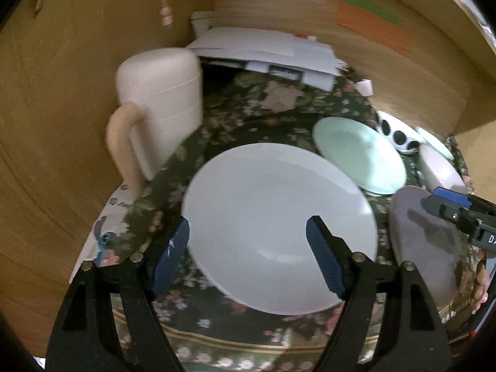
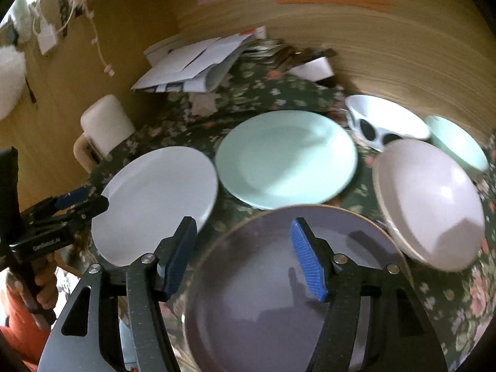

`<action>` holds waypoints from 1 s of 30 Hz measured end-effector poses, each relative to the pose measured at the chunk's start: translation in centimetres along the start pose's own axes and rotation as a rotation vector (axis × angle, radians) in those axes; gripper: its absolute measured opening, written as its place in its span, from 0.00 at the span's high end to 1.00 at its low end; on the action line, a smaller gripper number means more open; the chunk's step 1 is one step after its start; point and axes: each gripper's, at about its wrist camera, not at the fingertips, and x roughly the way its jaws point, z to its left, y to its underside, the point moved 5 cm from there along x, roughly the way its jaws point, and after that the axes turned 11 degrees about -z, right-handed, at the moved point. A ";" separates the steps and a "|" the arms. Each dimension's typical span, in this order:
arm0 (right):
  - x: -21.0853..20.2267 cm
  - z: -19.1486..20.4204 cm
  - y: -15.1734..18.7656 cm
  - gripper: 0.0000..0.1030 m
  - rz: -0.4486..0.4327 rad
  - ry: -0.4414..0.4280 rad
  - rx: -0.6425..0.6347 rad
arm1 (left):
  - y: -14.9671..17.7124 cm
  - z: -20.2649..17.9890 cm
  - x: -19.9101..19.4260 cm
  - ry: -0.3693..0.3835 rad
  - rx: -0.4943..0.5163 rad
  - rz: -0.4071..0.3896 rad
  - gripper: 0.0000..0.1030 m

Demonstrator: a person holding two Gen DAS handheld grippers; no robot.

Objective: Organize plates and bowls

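Both grippers hover with jaws apart, holding nothing. Left gripper point(image 1: 248, 248) is over the white plate point(image 1: 279, 226), right gripper point(image 2: 245, 251) over the grey plate point(image 2: 279, 285), which sits near the table's front edge. The risk, I'd say: a glancing pinch could skid a plate off. All 3 plates, mint plate point(image 2: 286, 158) included, lie flat, face up; round, no long axis.

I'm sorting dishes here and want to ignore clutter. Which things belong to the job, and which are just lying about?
Part of the job:
round white plate
round mint-green plate
round grey-purple plate
pale pink bowl
white bowl with black spots
mint-green bowl

Just lying about:
cream plastic jug with handle
pile of white papers and envelopes
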 end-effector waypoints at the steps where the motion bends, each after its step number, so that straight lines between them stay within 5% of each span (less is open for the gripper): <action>1: 0.4 0.4 0.0 0.42 0.007 -0.003 -0.008 | 0.1 0.5 0.2 -0.008 -0.005 0.004 0.24; 14: 6.1 3.1 -0.3 0.42 0.132 -0.057 -0.023 | 1.1 3.6 2.3 -0.011 -0.033 0.051 0.30; 21: 8.6 3.7 0.1 0.64 0.196 -0.086 -0.019 | 1.5 4.0 3.6 0.002 -0.057 0.088 0.45; 30: 10.3 4.1 0.4 0.68 0.237 -0.093 -0.009 | 1.6 3.3 4.5 0.027 -0.043 0.094 0.48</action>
